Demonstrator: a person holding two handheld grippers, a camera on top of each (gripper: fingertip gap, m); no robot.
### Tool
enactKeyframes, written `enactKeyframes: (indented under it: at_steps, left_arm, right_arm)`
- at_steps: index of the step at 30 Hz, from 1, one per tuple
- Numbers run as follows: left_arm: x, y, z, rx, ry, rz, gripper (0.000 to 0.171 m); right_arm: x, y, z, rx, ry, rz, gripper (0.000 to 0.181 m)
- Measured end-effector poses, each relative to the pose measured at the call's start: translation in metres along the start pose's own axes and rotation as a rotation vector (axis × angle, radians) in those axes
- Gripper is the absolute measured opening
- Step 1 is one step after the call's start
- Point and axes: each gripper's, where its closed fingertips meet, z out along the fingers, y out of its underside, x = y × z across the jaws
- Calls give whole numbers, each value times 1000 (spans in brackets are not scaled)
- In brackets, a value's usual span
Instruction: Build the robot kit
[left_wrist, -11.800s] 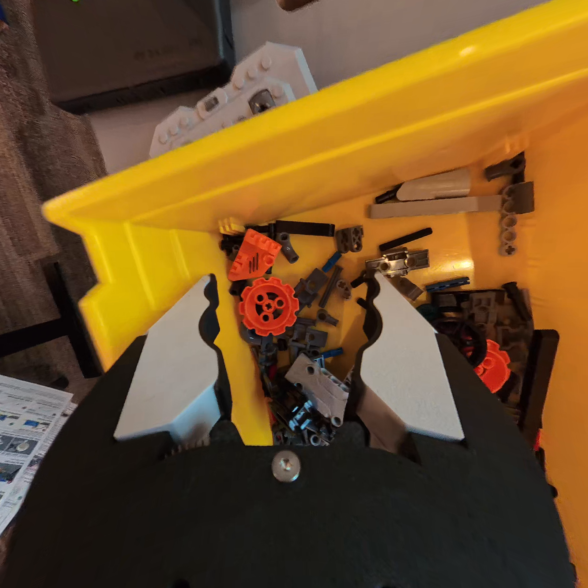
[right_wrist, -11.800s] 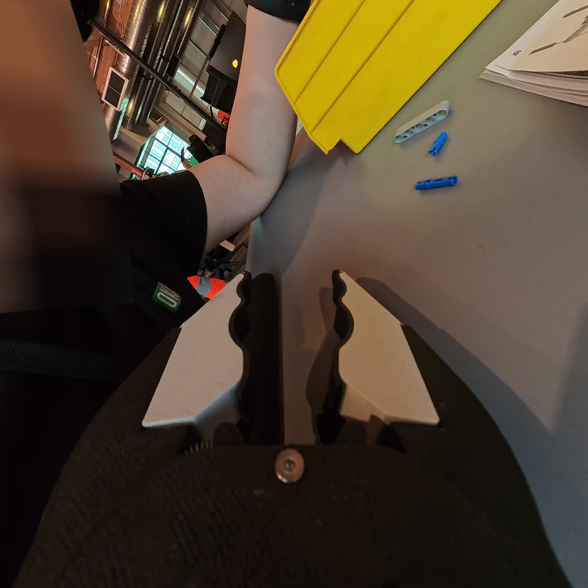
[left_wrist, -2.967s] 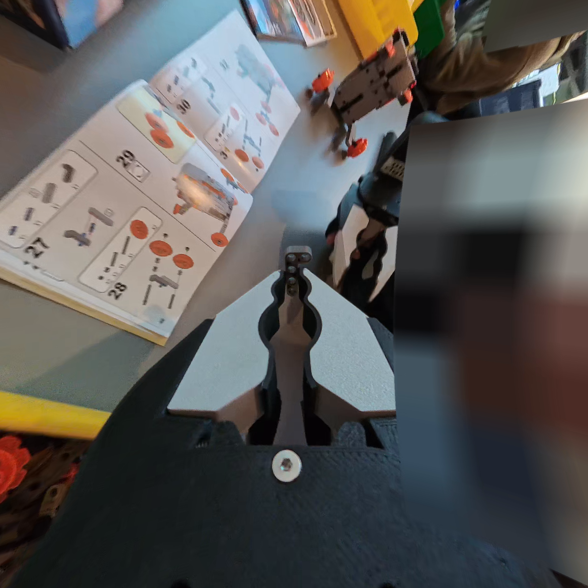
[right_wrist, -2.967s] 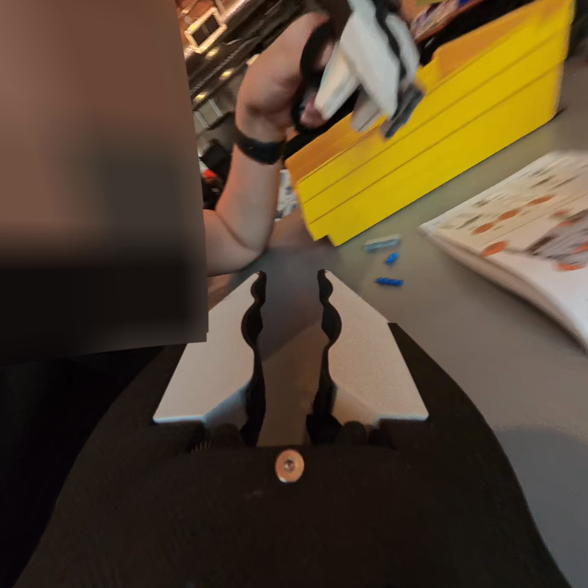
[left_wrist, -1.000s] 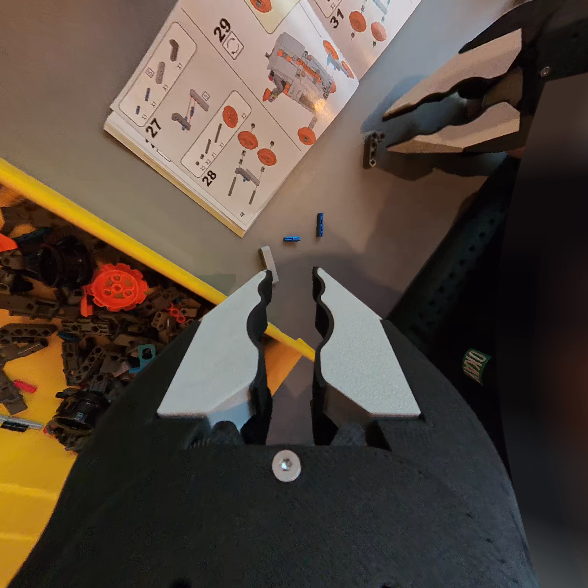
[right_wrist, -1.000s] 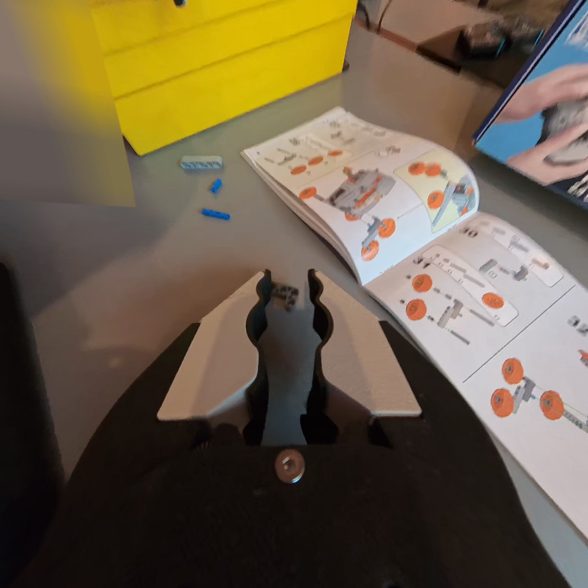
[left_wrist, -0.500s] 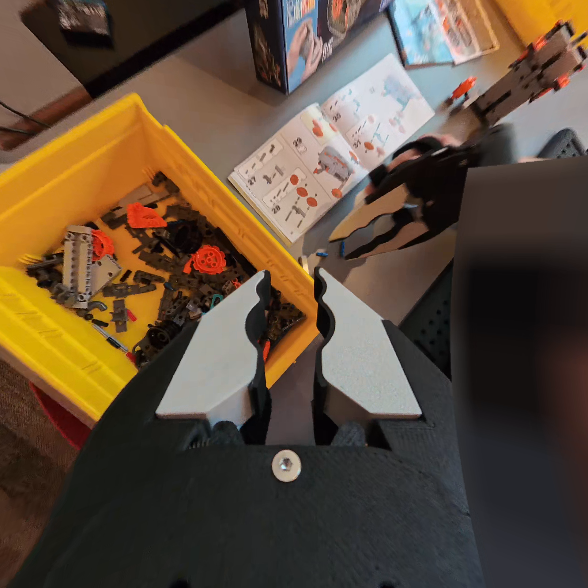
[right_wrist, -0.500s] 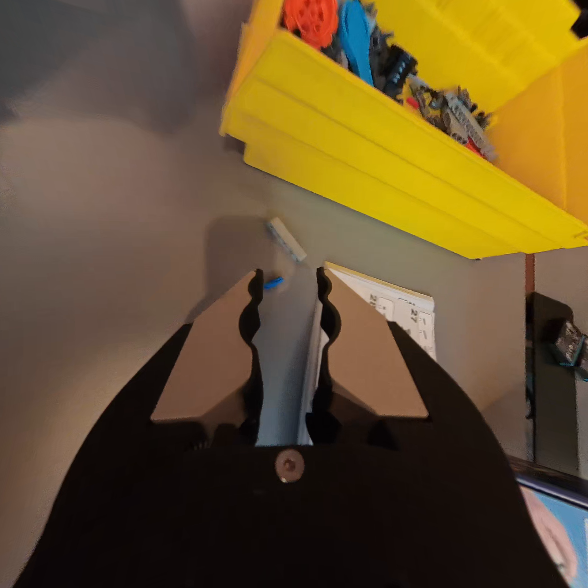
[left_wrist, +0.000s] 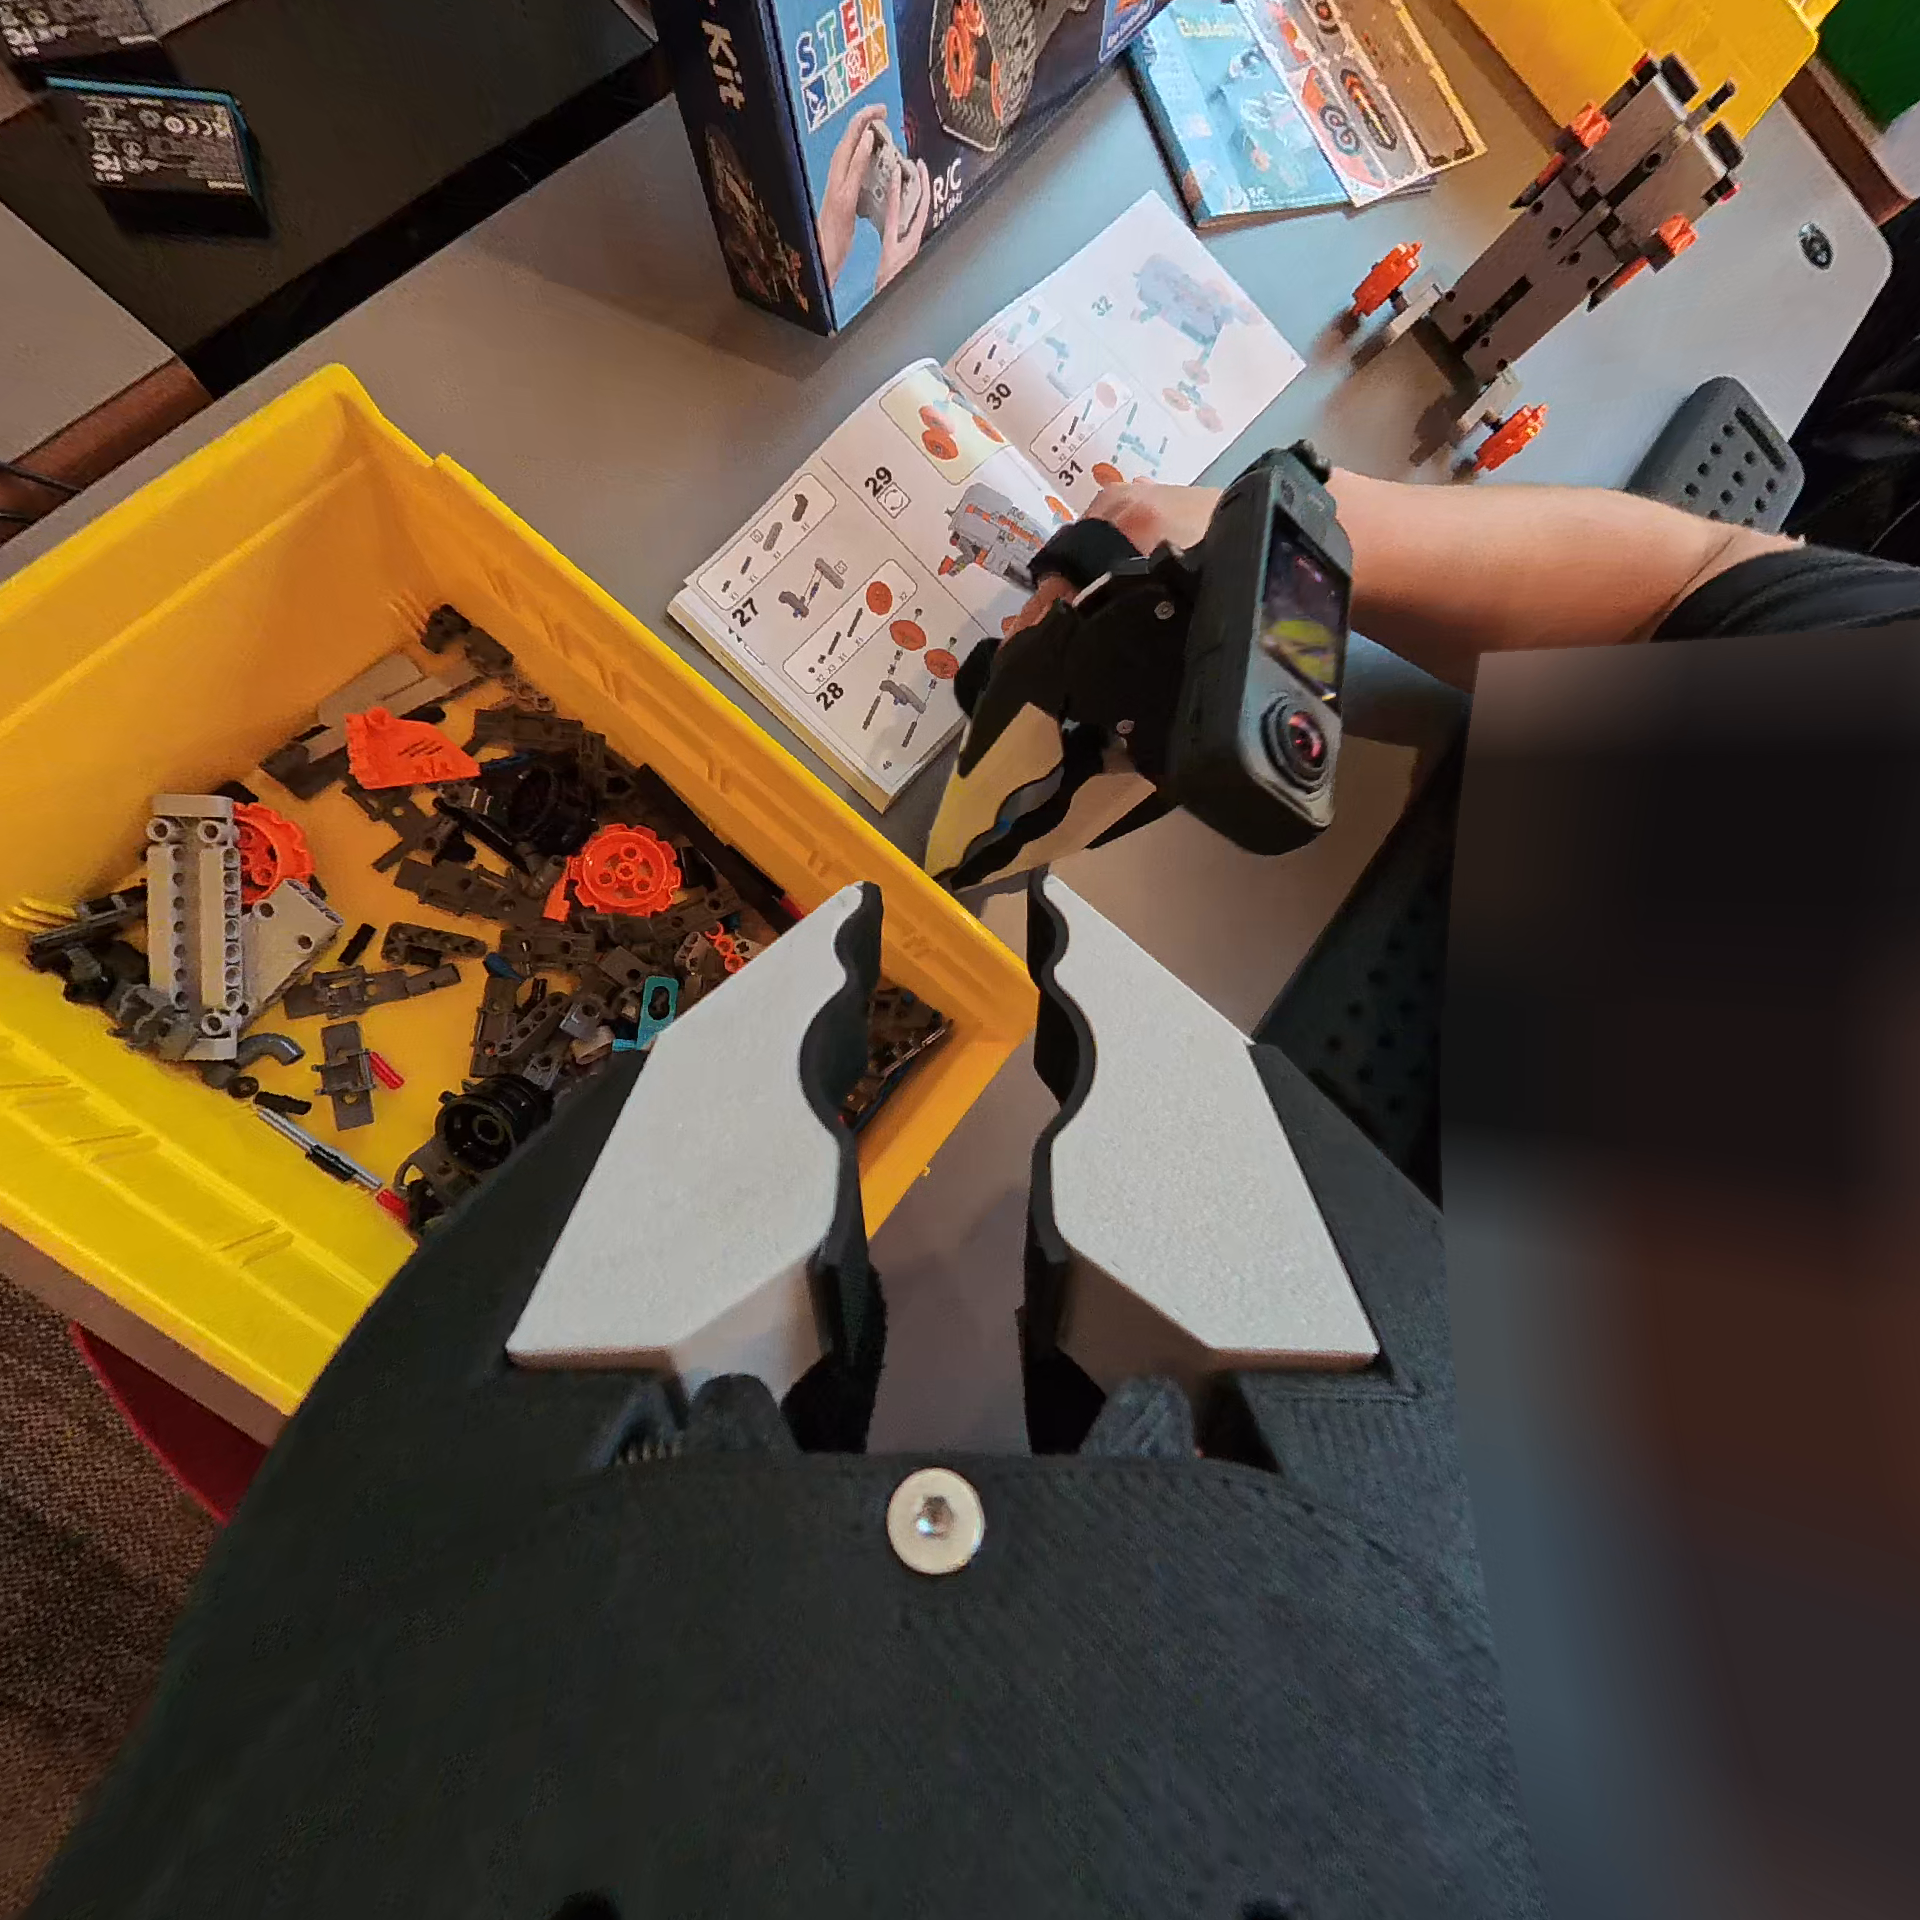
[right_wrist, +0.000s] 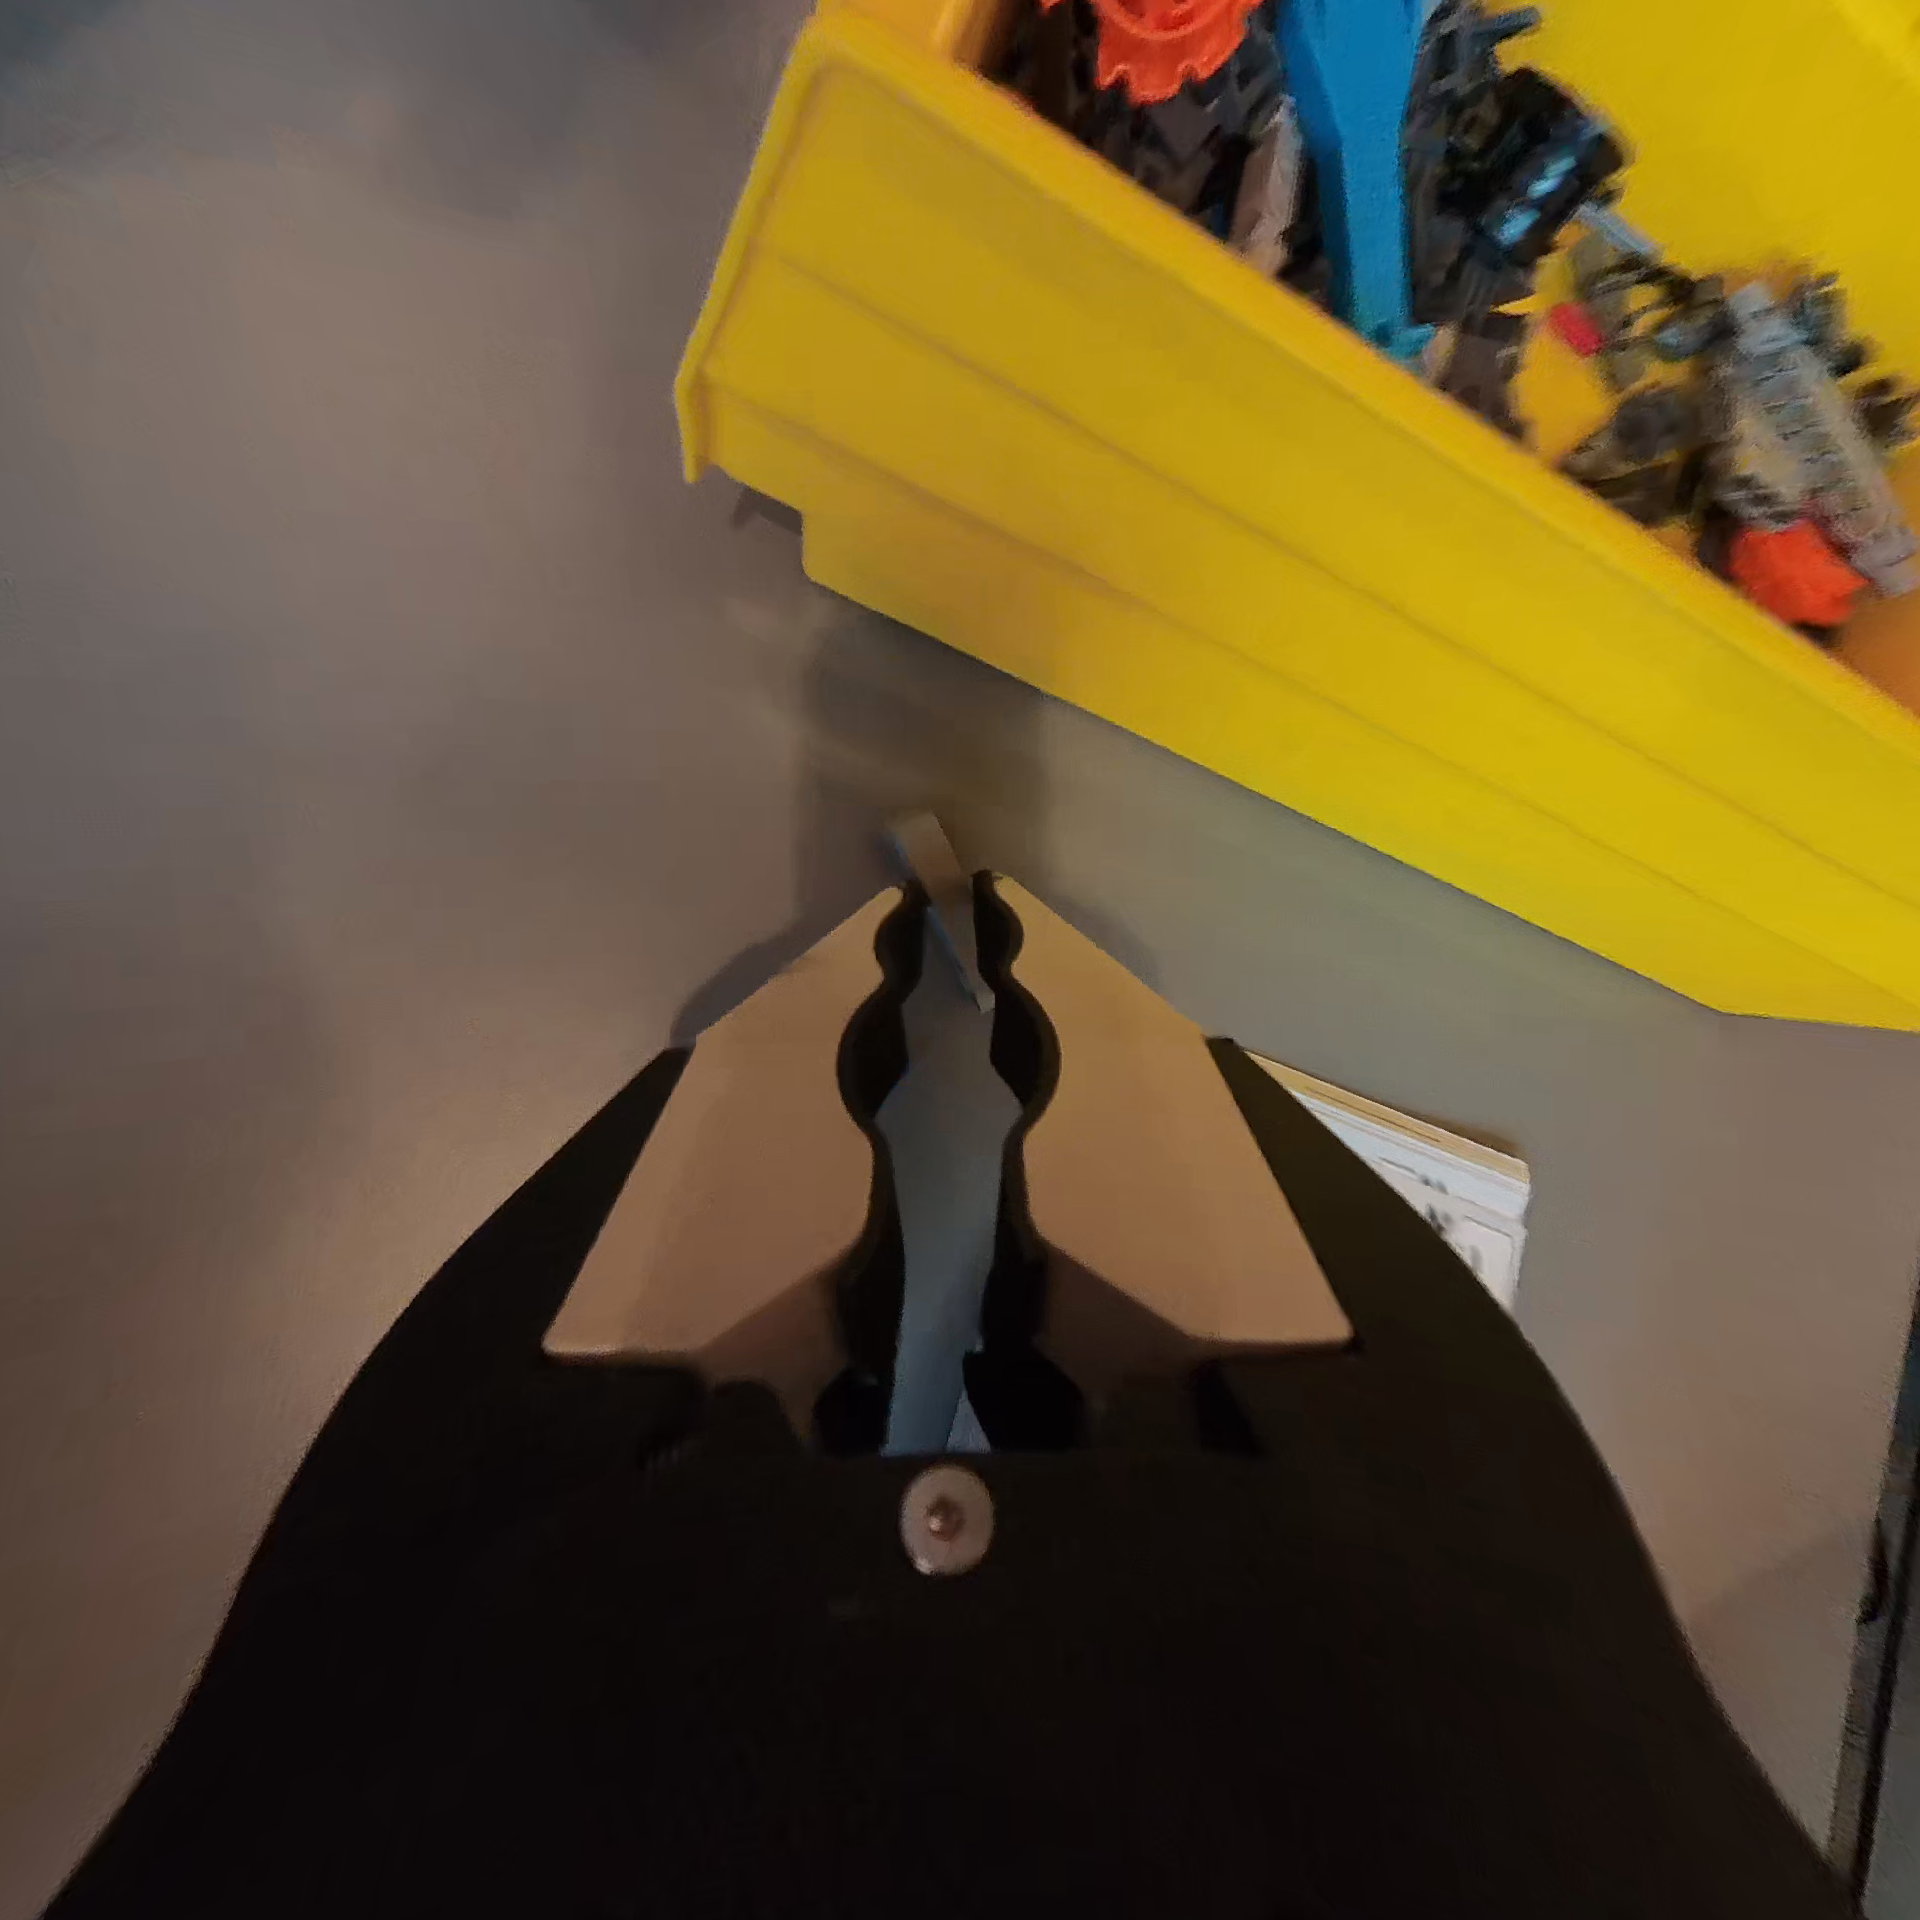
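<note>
- L gripper (left_wrist: 954, 904): held high above the near corner of the yellow bin (left_wrist: 997, 1023), fingers apart w/ a clear gap, nothing between them.
- R gripper (right_wrist: 943, 891): low over the grey table (right_wrist: 364, 727), tips nearly together around a small light-grey beam (right_wrist: 928, 840). View is motion-blurred; can't tell if the pads actually pinch it or just bracket it.
- Beam lies on the table just beside the bin's outer wall, w/ a thin blue pc (right_wrist: 951, 940) right by it between the tips.
- From L wrist view, R gripper (left_wrist: 951, 868) points down at the table strip between bin and open instruction booklet (left_wrist: 831, 613); a hand (left_wrist: 1127, 520) grips it, camera unit (left_wrist: 1283, 649) on its back.
- Bin contents: loose dark-grey & black building-kit pcs, an orange gear wheel (left_wrist: 623, 871), an orange wedge pc (left_wrist: 400, 750), a light-grey studded block (left_wrist: 192, 914).
- Far side of table: blue kit box (left_wrist: 831, 156) standing behind the booklet, a part-built grey model w/ orange hubs (left_wrist: 1558, 229) at R, a flat leaflet (left_wrist: 1299, 104) near it.
- Dark perforated chair back (left_wrist: 1714, 468) past the table edge, near the person's forearm.
</note>
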Motion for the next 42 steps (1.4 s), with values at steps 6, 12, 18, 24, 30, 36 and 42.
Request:
enactKeyframes:
  at_steps: [6,12,18,24,30,36,42]
  left_arm:
    - [-6,-1,-2,7,-16,-22,27]
    - [-3,0,3,-11,-21,-14,27]
    - [-1,3,14,-59,-6,-4,27]
    - [-4,4,14,-65,-11,-18,28]
    - [-5,7,16,-83,-15,-23,29]
    - [-4,12,19,-116,-15,-21,29]
    - [-6,17,21,-145,-19,-31,30]
  right_arm:
    - [-14,5,-72,95,137,-19,8]
    - [-45,72,-88,17,-14,112,8]
    - [-51,74,-77,-25,-93,114,8]
    - [-56,79,-71,-66,-140,114,15]
    - [-45,27,-62,132,-131,162,27]
    - [-48,36,-35,29,-152,138,21]
    - [-54,46,-43,5,-206,166,5]
